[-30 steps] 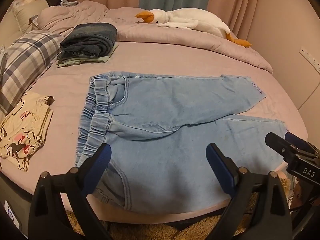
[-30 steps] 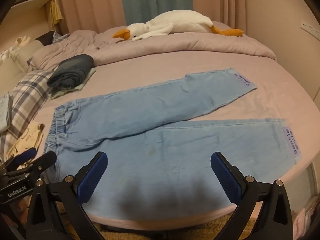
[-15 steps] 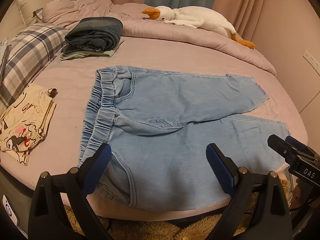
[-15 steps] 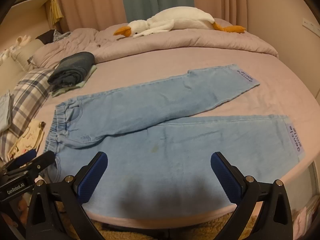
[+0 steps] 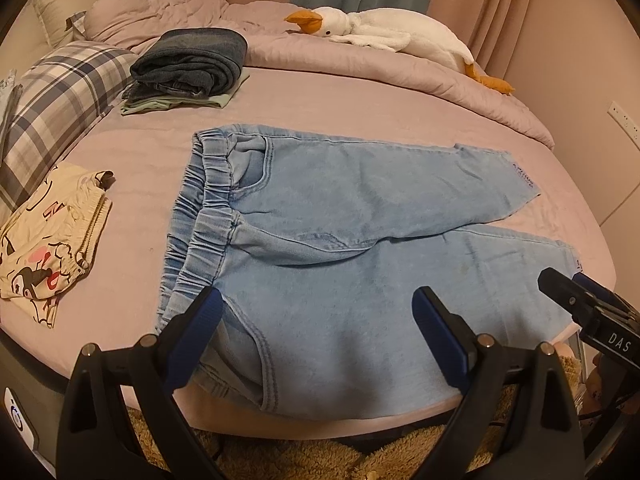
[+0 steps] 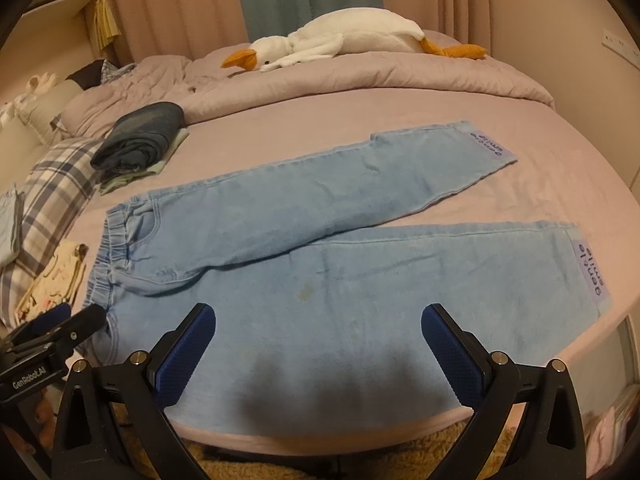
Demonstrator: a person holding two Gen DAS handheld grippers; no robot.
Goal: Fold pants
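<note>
Light blue denim pants (image 5: pixel 340 248), elastic waistband at left, legs spread in a V toward right, printed hem labels, laid flat on pink bed (image 5: pixel 140 152), left gripper (image 5: pixel 316 316) and right gripper (image 6: pixel 320 330) fingers apart, holding nothing

The left gripper (image 5: pixel 316 320) and right gripper (image 6: pixel 318 330) hang side by side, fingers spread wide, holding nothing.
</note>
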